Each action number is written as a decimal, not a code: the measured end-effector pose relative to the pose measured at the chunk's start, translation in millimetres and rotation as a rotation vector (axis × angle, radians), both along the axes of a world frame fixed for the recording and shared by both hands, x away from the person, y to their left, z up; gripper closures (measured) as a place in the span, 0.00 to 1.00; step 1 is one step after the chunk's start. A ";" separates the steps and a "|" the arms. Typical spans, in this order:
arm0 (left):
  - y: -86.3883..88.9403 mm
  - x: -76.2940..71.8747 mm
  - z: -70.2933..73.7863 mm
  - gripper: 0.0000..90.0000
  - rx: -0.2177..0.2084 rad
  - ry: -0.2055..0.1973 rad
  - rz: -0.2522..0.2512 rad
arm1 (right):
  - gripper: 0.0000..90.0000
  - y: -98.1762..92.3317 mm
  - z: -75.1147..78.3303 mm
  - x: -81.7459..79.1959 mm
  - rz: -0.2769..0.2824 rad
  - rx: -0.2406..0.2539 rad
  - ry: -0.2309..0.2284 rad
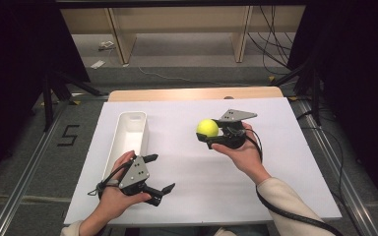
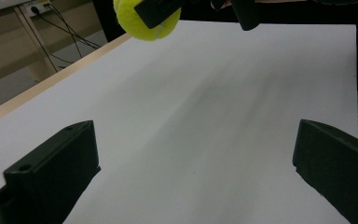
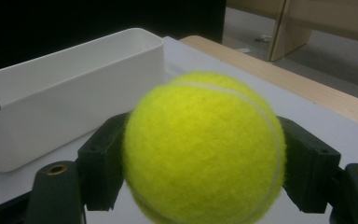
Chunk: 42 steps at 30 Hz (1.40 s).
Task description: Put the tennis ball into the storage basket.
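A yellow tennis ball (image 1: 207, 128) hangs above the white sheet right of centre, with my right gripper (image 1: 209, 132) shut on it. In the right gripper view the tennis ball (image 3: 204, 147) sits squeezed between both black jaws, with the white bin (image 3: 70, 88) behind it to the left. My left gripper (image 1: 160, 173) rests low near the table's front left, open, jaws wide apart and nothing between them. The left gripper view looks across bare white sheet, its open gripper (image 2: 193, 179) at the bottom and the tennis ball (image 2: 144, 21) at the top.
A long white bin (image 1: 128, 140) lies lengthwise on the left of the white sheet (image 1: 275, 167), just beyond my left gripper. A wooden table edge (image 1: 197, 93) runs along the back. Cables trail from both grippers; the floor and shelving legs lie beyond.
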<state>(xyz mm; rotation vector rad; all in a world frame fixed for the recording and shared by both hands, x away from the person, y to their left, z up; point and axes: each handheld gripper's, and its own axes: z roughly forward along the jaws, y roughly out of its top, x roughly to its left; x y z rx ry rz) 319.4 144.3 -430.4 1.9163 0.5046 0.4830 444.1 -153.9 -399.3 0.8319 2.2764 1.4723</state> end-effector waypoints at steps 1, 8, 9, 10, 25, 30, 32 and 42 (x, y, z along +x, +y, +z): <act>0.1 0.1 0.0 0.00 -0.001 0.000 0.000 | 0.30 0.6 0.4 0.2 0.002 0.000 0.000; 0.1 -0.1 0.1 0.00 0.001 -0.001 -0.001 | 0.30 4.3 1.9 1.0 0.006 0.002 -0.006; 0.1 -0.1 0.1 0.00 0.000 0.000 -0.001 | 0.30 4.9 2.2 0.9 0.006 0.004 -0.006; 0.1 -0.1 0.1 0.00 0.001 -0.001 0.000 | 0.30 5.3 2.5 1.1 0.007 0.004 -0.007; 0.2 0.0 0.2 0.00 0.002 -0.002 -0.001 | 0.30 12.9 7.4 1.6 0.020 0.012 -0.015; 0.3 -0.1 0.2 0.00 0.002 -0.002 -0.001 | 0.30 16.2 8.3 1.5 0.026 0.012 -0.018; 0.2 -0.2 0.2 0.00 0.003 -0.002 -0.002 | 0.30 17.3 8.5 1.5 0.027 0.012 -0.018; 0.4 0.0 0.3 0.00 0.002 -0.003 -0.002 | 0.30 23.1 10.2 1.7 0.040 0.013 -0.020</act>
